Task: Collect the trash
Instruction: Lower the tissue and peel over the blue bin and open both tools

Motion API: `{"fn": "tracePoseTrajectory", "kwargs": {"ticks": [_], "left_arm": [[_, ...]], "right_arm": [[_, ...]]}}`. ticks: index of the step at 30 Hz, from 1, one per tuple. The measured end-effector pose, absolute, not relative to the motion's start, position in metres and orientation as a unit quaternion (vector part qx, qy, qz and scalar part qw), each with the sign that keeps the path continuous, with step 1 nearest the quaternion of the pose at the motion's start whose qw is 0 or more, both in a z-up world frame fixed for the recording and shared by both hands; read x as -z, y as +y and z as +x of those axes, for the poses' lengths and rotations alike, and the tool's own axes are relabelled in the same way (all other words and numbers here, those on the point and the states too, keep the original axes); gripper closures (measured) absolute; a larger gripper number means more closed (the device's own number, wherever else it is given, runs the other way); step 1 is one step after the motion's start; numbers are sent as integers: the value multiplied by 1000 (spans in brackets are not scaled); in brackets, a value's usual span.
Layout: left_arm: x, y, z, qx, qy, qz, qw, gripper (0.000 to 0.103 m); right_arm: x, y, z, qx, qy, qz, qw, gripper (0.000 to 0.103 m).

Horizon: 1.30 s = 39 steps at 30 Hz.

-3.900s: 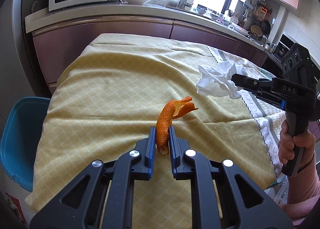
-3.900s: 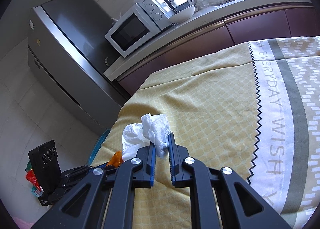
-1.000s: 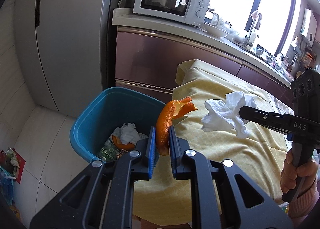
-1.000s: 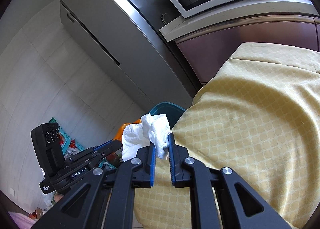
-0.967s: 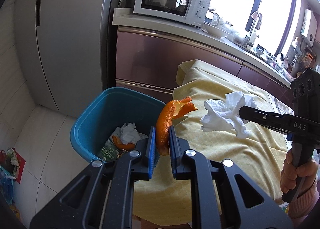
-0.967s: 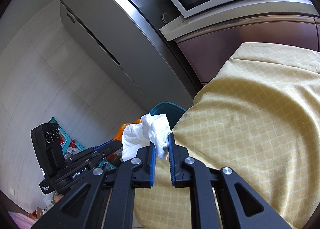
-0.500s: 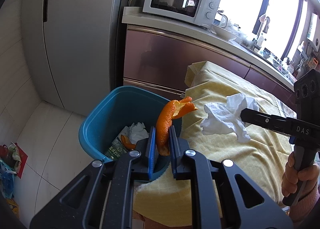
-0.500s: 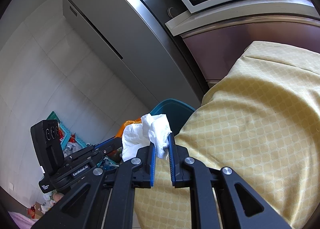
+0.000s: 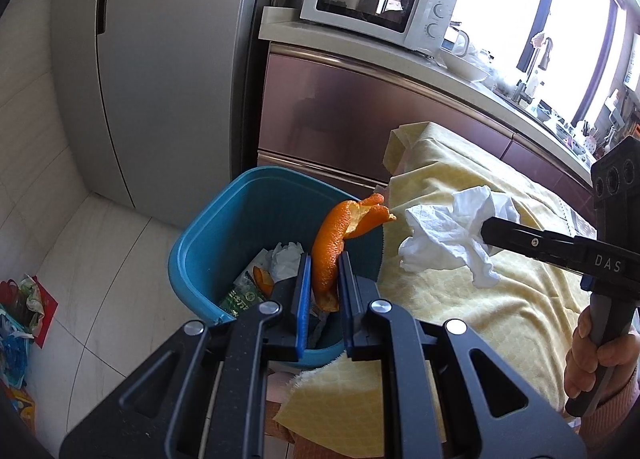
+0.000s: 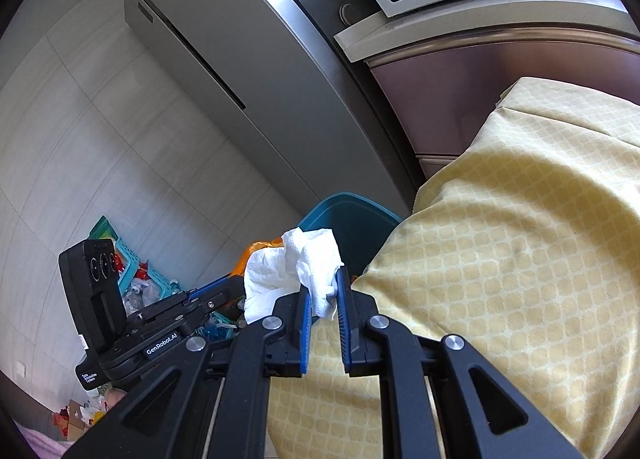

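My left gripper [image 9: 323, 269] is shut on a curled orange peel [image 9: 340, 233] and holds it above the near rim of a blue trash bin [image 9: 208, 235] that stands on the floor beside the table. The bin holds a crumpled tissue, peel and a green wrapper. My right gripper [image 10: 322, 286] is shut on a crumpled white tissue [image 10: 296, 269] over the table's left edge, just right of the bin [image 10: 348, 215]. The tissue also shows in the left wrist view [image 9: 452, 233], held by the right gripper [image 9: 486, 233]. The left gripper shows in the right wrist view [image 10: 228, 285].
A table with a yellow cloth [image 9: 480, 299] lies to the right of the bin. A grey fridge [image 9: 160, 59] and a counter with a white microwave [image 9: 376, 3] stand behind. Bags and clutter [image 9: 16, 307] lie on the floor at left.
Both grippers have carried their loads left off the table toward the bin. The left gripper with the peel now hangs over the bin's near rim; the tissue has come closer to the bin.
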State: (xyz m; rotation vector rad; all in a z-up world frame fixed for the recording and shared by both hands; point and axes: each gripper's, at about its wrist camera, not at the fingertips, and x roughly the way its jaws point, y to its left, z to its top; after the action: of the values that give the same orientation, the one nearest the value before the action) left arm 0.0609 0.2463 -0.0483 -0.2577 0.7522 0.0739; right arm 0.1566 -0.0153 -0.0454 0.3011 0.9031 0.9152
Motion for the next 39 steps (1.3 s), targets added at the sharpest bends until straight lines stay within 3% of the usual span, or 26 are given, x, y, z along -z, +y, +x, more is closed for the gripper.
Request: {"fn": "tracePoseTrajectory", "kwargs": {"ticks": [39], "left_arm": [[71,264,79,-62,385,-140,910,90]], "right_arm": [[54,24,166,-425,444,99,783,91]]}}
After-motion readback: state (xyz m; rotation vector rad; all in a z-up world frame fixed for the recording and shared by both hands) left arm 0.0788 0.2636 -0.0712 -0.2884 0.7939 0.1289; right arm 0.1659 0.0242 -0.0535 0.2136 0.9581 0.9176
